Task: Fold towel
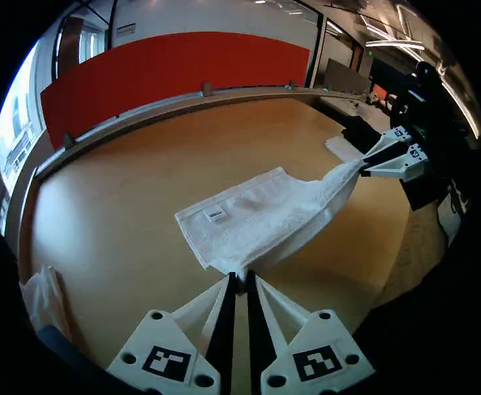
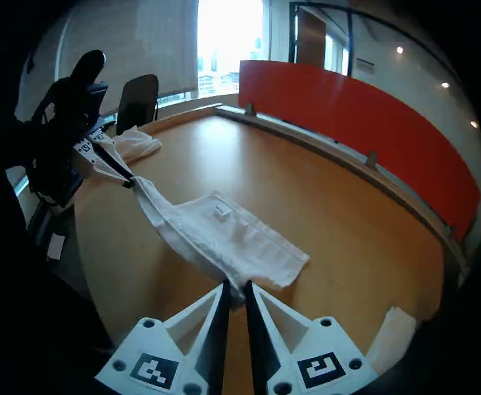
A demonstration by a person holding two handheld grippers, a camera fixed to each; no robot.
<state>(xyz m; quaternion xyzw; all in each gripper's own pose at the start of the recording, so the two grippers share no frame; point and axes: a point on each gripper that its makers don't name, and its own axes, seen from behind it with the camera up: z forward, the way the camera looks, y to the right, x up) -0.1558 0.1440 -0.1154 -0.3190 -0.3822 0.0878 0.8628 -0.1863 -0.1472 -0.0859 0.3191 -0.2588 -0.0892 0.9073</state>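
A white towel (image 1: 260, 220) lies partly spread on a wooden table (image 1: 128, 197), its near edge lifted and drawn between two hand-held grippers; the left gripper (image 1: 240, 280) has its fingers brought almost together, with only a thin slot between them, and nips one near corner of the cloth at the tips; the right gripper (image 1: 366, 168), seen across the table in the left gripper view, is closed just as tightly on the opposite corner, where the fabric rises off the wood and bunches into a rope toward it; the rest of the towel rests flat, with a small sewn tag (image 1: 214, 212) facing up near the far edge; a red partition (image 1: 174, 69) runs behind the table, and a second white cloth (image 2: 135, 141) sits heaped near the table's edge beyond the left gripper in the right gripper view; the towel looks light, soft and wholly limp, a terry weave that sags wherever it is unsupported; it seems unlikely to slide out of a firm pinch, though a thin bite at the very corner could pull free under tension; damage looks no concern; the sound places to hold are the two corners of one edge, as here, kept level and evenly stretched so the raised edge can be carried over to meet the far edge squarely
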